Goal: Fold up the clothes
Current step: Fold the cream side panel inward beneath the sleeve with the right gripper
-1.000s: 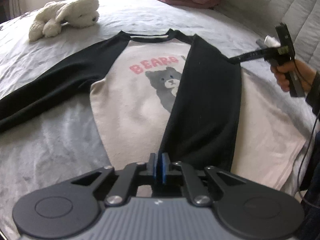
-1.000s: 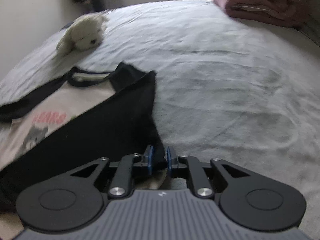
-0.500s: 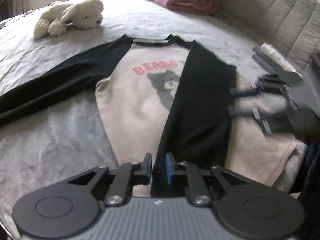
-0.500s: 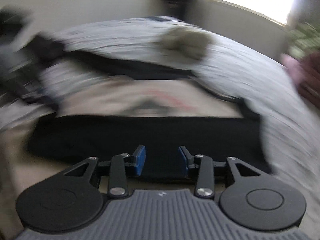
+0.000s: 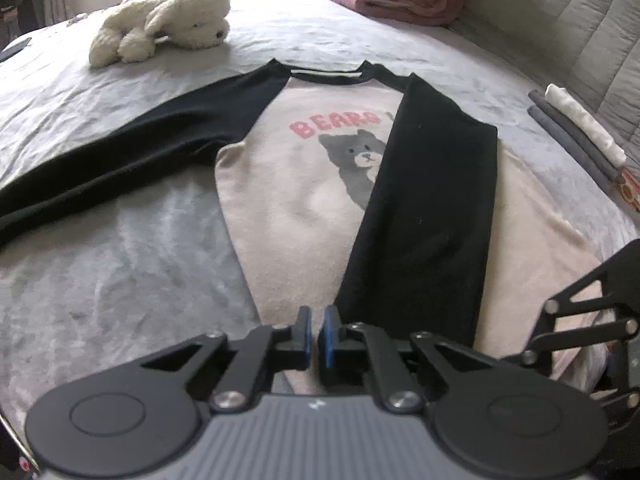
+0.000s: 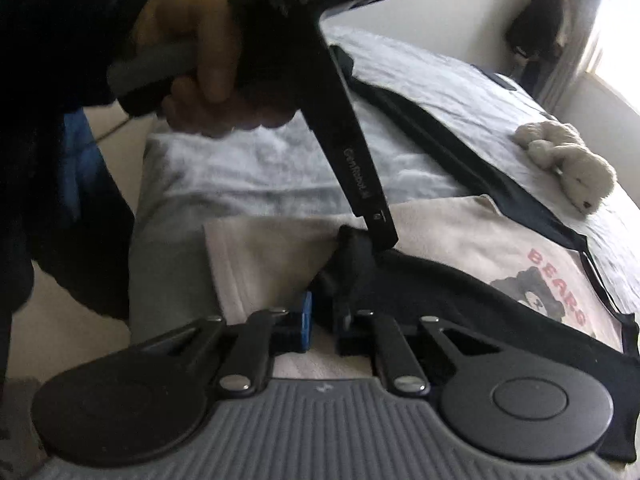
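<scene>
- Raglan tee (image 5: 304,208) w/ the bear print (image 5: 352,160) is lying flat, face up, on the grey bedspread (image 5: 120,272). One black sleeve (image 5: 424,216) is already folded down over the body; the other sleeve (image 5: 112,160) is lying spread out to the side.
- Left gripper (image 5: 315,334): jaws are sitting narrow, nearly together, right at the folded sleeve's cuff by the hem. Right wrist view is showing its tip on that cuff (image 6: 356,248), cloth bunched up around it; looks pinched, can't fully confirm.
- Right gripper (image 6: 322,326): jaws are closing, dark sleeve cloth lying between them; pads not clearly pressing yet.
- Doing it well, my read: get both pinches through sleeve + body layer near the hem, keep them level w/ each other so the fold line is running straight, avoid dragging the bedspread up.
- Pose: left hand (image 6: 212,60) is gripping its handle from above, tool angled steeply down. Right tool is pointing down across the shirt, sitting just beside the left.
- Plush toy (image 5: 160,20) is lying well apart, no obstacle.
</scene>
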Tool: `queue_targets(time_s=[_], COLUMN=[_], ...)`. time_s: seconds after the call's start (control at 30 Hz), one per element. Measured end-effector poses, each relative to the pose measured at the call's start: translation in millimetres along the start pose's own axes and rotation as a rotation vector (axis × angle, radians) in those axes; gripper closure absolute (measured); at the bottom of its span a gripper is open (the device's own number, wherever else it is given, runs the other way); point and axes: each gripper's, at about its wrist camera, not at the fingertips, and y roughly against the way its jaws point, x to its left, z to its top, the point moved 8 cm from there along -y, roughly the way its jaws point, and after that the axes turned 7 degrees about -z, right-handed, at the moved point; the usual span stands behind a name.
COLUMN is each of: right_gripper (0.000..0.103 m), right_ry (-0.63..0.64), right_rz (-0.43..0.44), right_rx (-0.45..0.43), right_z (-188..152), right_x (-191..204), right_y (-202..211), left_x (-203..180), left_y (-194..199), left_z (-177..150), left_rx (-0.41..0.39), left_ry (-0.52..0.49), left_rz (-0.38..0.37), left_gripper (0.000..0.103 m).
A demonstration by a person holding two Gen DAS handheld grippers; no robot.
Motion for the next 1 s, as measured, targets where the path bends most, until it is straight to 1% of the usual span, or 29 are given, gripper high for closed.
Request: queue_targets(time_s=[0.1,0.17,0.2,0.23,0.3,0.37,0.43,0.5,0.53,0.6,0.67,0.73,0.77,0.87,1.0], right_gripper=[0.093,0.092,0.089,0.082,0.081,0.078,0.078,0.078,0.078,0.078,0.078,0.081,0.081,0.080,0.081], right_ry=[-0.103,-0.122,-0.127,-0.132,-0.131,-0.123,-0.142,-0.210,-0.242,-0.297,-0.306,-0.307,-0.297,-0.248,-0.313], right_rz=[0.016,0.014,0.011,0.008,0.024,0.042,0.060,0.083,0.081,0.068,0.071,0.077,0.082,0.089,0.072], right_rx=[-0.012,0.007,0.018,0.030,0.017,-0.009,-0.032,-0.064,-0.071,-0.076,-0.030,0.024,0.034,0.044,0.007], right_z=[-5,-12,-15,-19,-16,-11,-7,-3,-3,-3,-8,-15,-15,-12,-8], right_x=[-1,1,3,4,10,15,14,5,1,-5,-3,2,6,12,-9], right_y=[8,2,-2,-6,-3,3,8,14,14,12,2,-9,-11,-8,4], left_x=[-2,-3,-3,-2,0,4,8,6,4,-8,-19,-29,-32,-35,-32], left_y=[-3,-9,-11,-10,-6,0,6,12,14,15,8,-1,-4,-12,-7], left_z=[-2,-5,-5,-5,-3,0,3,5,7,8,3,-2,-6,-17,-17], left_rx=[0.017,0.043,0.049,0.046,0.037,0.020,0.000,-0.022,-0.034,-0.046,-0.023,0.009,0.026,0.071,0.071], left_ry=[-0.032,-0.057,-0.061,-0.060,-0.052,-0.045,-0.034,-0.036,-0.038,-0.067,-0.119,-0.176,-0.204,-0.275,-0.288], left_rz=[0.019,0.044,0.048,0.049,0.049,0.056,0.065,0.051,0.041,0.004,-0.007,-0.011,-0.007,0.014,0.038], left_gripper=[0.097,0.097,0.097,0.097,0.097,0.097,0.097,0.097,0.097,0.097,0.097,0.097,0.097,0.096,0.096])
